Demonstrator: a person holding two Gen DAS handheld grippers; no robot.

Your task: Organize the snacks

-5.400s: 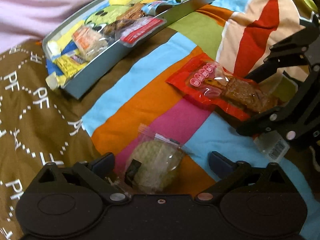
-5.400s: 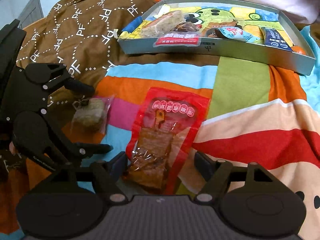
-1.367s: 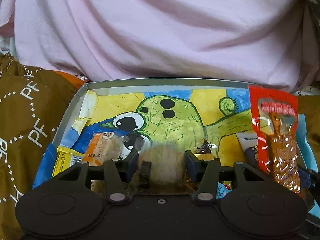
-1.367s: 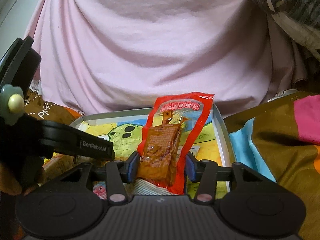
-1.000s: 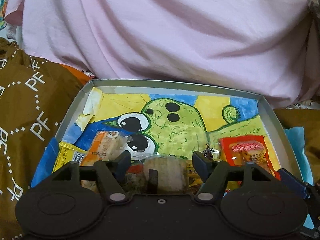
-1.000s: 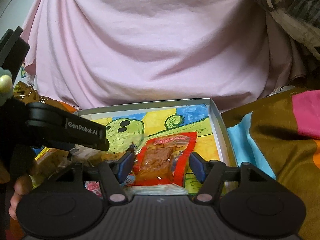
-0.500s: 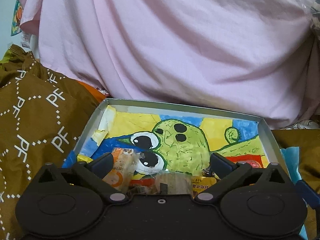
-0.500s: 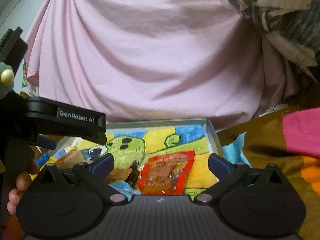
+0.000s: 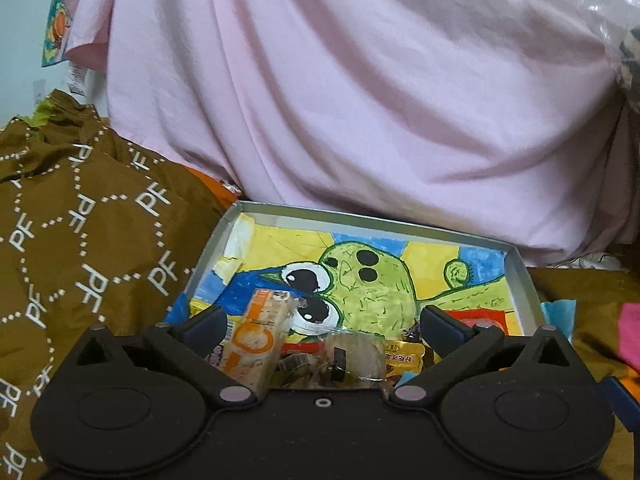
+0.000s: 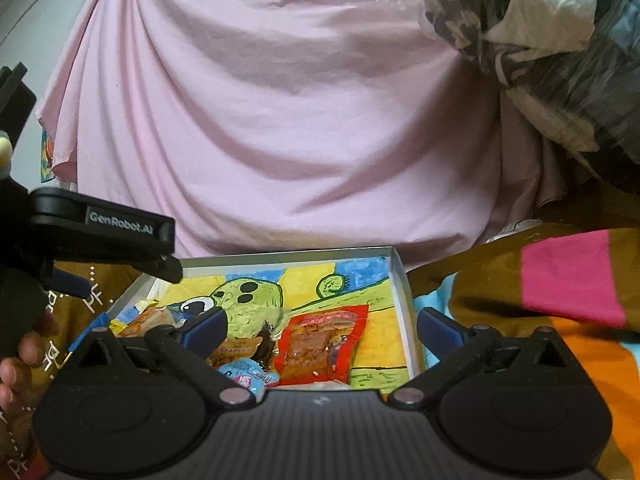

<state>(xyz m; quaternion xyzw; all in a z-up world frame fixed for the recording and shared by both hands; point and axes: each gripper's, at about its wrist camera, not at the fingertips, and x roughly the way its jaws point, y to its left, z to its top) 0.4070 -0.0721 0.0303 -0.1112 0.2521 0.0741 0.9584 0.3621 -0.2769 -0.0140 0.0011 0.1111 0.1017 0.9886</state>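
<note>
A grey box [image 9: 520, 276] with a green cartoon drawing on its floor holds several snacks; its right wall shows in the right wrist view [image 10: 402, 300]. The round green cake in clear wrap [image 9: 352, 354] lies at the box's near edge, just ahead of my open, empty left gripper [image 9: 322, 322]. The red packet of brown snack [image 10: 322, 344] lies in the box's right part, ahead of my open, empty right gripper [image 10: 322, 326]. An orange-and-white bar [image 9: 258, 336] lies beside the cake. The left gripper's body [image 10: 100, 232] shows at the left of the right wrist view.
A brown quilt printed with "PF" [image 9: 80, 240] lies left of the box. A pink sheet [image 9: 360, 100] rises behind it. A striped blanket [image 10: 560, 300] lies to the right. A dark plastic bag [image 10: 560, 40] hangs at the upper right.
Both grippers carried their snacks to the box, opened and let them go inside. Both have since drawn back and up, jaws wide.
</note>
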